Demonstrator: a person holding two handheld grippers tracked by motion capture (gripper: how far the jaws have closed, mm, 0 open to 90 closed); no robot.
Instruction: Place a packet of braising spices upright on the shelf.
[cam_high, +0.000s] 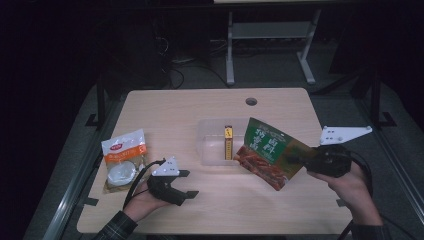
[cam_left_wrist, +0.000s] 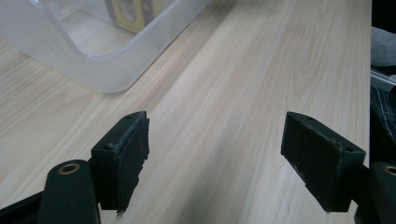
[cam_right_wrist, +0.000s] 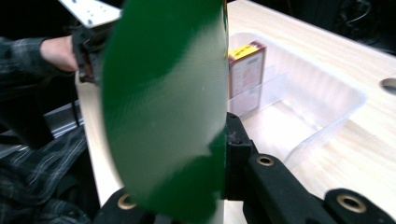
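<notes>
A green snack bag (cam_high: 267, 150) with a red picture on it hangs tilted over the right end of a clear plastic bin (cam_high: 210, 135). My right gripper (cam_high: 300, 159) is shut on the bag's right edge. In the right gripper view the bag (cam_right_wrist: 163, 102) is pinched between the jaws and hides the left one. A yellow box (cam_high: 228, 142) stands on edge inside the bin. My left gripper (cam_high: 187, 184) rests low over the table at the front left, open, with bare wood between its pads (cam_left_wrist: 130, 158). The bin's corner (cam_left_wrist: 107, 70) lies ahead of it.
A white and orange bag (cam_high: 123, 160) lies flat at the table's left edge, beside the left hand. A cable hole (cam_high: 251, 101) sits near the far edge. Behind the table stands a grey desk frame (cam_high: 270, 45) on a dark floor.
</notes>
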